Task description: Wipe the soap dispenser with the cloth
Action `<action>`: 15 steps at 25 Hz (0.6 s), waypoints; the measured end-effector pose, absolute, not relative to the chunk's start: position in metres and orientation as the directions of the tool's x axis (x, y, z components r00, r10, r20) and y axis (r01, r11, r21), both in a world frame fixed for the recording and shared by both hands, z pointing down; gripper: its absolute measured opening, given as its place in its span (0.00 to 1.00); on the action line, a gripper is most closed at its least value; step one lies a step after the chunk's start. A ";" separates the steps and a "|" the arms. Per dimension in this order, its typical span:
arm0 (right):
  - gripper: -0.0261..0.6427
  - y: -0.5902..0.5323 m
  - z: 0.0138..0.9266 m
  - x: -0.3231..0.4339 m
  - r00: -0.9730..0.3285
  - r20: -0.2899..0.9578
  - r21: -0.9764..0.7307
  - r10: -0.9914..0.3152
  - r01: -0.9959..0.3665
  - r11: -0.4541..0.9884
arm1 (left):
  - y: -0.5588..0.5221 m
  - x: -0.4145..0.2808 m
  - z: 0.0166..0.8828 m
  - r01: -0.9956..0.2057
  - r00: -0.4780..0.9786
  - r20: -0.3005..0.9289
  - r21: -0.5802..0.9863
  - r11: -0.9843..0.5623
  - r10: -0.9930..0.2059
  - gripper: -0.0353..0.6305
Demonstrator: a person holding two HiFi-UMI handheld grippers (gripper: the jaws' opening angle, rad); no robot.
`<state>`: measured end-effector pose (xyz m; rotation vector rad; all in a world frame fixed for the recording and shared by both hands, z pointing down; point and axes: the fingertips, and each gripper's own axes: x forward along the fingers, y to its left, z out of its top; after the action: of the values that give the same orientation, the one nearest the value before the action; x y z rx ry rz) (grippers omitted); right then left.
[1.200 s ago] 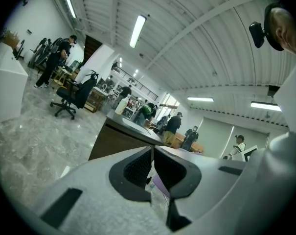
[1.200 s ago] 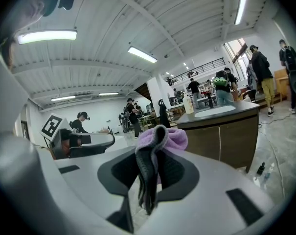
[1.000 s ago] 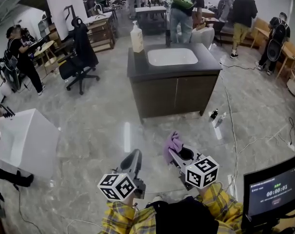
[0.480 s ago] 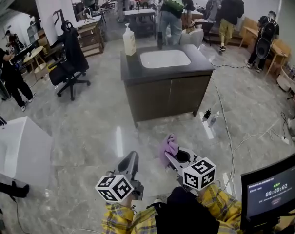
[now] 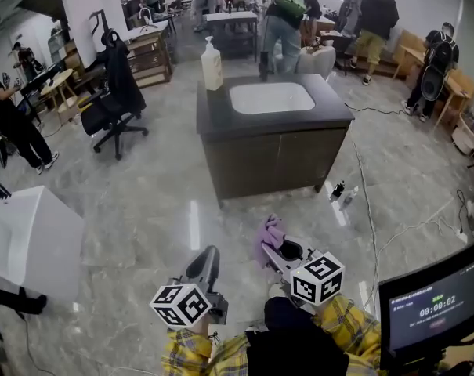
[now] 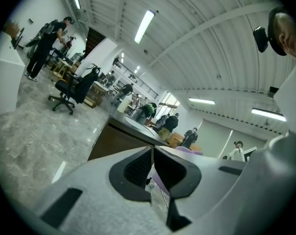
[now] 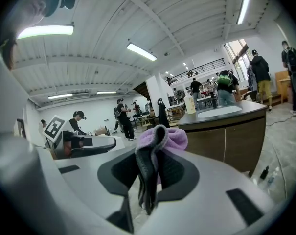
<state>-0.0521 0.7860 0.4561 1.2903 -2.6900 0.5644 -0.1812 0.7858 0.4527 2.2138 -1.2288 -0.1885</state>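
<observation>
One pair full, one pair empty

My right tongs (image 5: 274, 249) were clamped on the purple cloth (image 5: 269, 233), low centre of frame; my left tongs (image 5: 208, 254) were closed on nothing. The soap dispenser (image 5: 212, 65) stood on the counter's (image 5: 221, 120) far left corner, upper centre

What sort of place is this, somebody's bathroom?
Probably not: it looks like a big open lab or workshop hall. A sink cabinet stands alone in the open, near an office chair, people at work tables and cables across the floor.
</observation>
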 end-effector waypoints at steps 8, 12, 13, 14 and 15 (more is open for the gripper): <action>0.16 0.703 0.450 -0.015 -0.671 0.226 -0.308 -0.706 -0.737 0.602 | 0.704 -0.139 0.441 -0.756 0.537 0.165 0.529 -0.385 -0.827 0.08; 0.16 0.671 0.442 0.000 -0.691 0.215 -0.308 -0.691 -0.719 0.623 | 0.677 -0.116 0.433 -0.765 0.533 0.171 0.516 -0.386 -0.828 0.08; 0.16 0.664 0.441 0.004 -0.695 0.212 -0.308 -0.687 -0.715 0.628 | 0.670 -0.111 0.432 -0.767 0.530 0.172 0.513 -0.384 -0.830 0.08; 0.16 0.656 0.441 0.008 -0.700 0.209 -0.309 -0.683 -0.710 0.633 | 0.663 -0.106 0.431 -0.770 0.527 0.171 0.512 -0.382 -0.832 0.08; 0.16 0.648 0.441 0.012 -0.705 0.206 -0.311 -0.678 -0.705 0.638 | 0.656 -0.101 0.431 -0.772 0.523 0.171 0.510 -0.379 -0.835 0.08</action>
<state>0.0119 0.6479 0.4409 1.1750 -2.7791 0.5740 -0.1007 0.6560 0.4315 2.2283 -1.3044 -0.1541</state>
